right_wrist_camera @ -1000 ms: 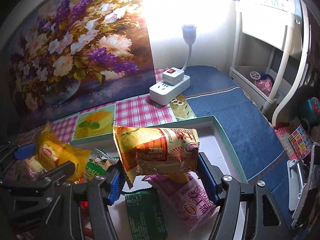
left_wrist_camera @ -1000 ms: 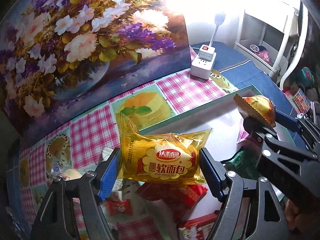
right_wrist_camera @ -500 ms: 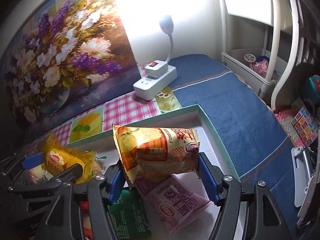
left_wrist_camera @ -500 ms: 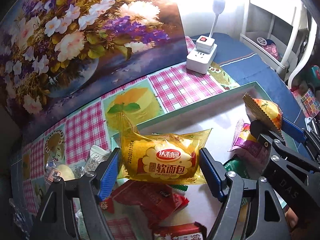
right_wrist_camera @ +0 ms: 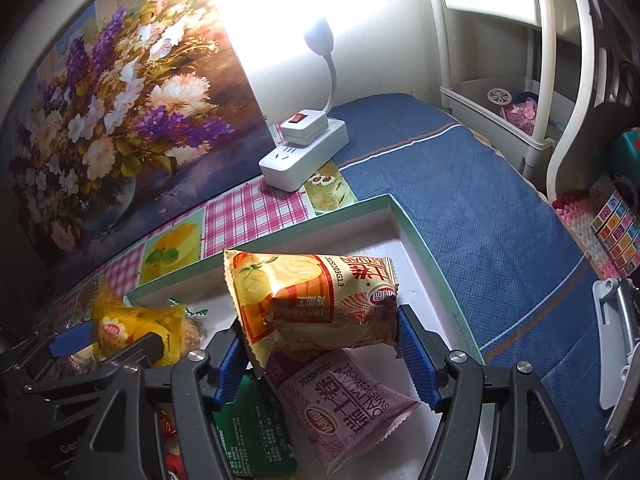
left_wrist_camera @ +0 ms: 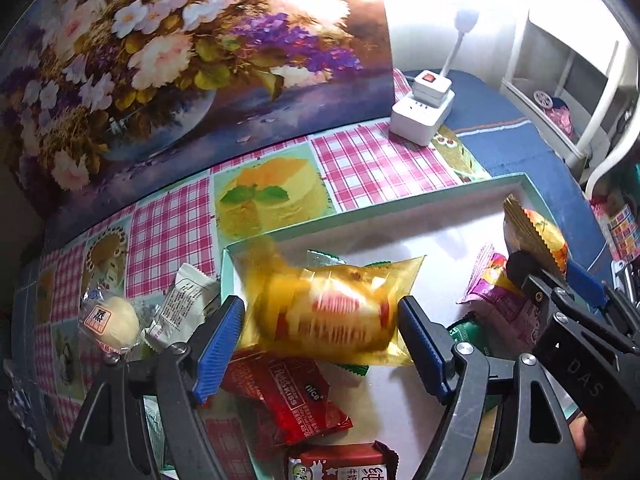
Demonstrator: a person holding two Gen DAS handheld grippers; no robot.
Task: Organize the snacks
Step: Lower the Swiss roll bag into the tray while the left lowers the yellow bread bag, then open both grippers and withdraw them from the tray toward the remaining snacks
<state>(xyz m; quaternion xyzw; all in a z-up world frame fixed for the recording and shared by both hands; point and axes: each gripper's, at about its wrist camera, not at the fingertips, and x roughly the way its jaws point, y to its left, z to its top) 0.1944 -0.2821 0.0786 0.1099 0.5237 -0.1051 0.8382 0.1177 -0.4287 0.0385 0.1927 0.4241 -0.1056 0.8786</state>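
**SNACK SORTING: BOTH TONGS OVER THE TRAY**

Left gripper (left_wrist_camera: 320,308): the jaws are spread about halfway. The yellow bread packet (left_wrist_camera: 332,312) lies between the blue pads, tilted, over the near left corner of the tray (left_wrist_camera: 400,205). The packet is smeared while the pads are sharp, so the pads are not clamping it. A red packet (left_wrist_camera: 288,396) lies directly beneath it.

Right gripper (right_wrist_camera: 320,320): the jaws have just been opening slightly. The orange roll packet (right_wrist_camera: 320,300) sits between them. Its right end is against the right pad and its crimped left edge overlaps the left pad. It is held lengthwise, clear of the tray floor, to the right of the yellow packet.

Tray contents under the right gripper: a purple roll packet (right_wrist_camera: 348,404), and a green packet (right_wrist_camera: 252,432) to its left.

Surroundings: the tray rests on a pink checked tablecloth (left_wrist_camera: 168,240). A wrapped pale bun (left_wrist_camera: 112,320) lies on the cloth left of the tray. A flower painting (left_wrist_camera: 160,60) stands at the far side, with a white power strip (left_wrist_camera: 422,112) to its right.
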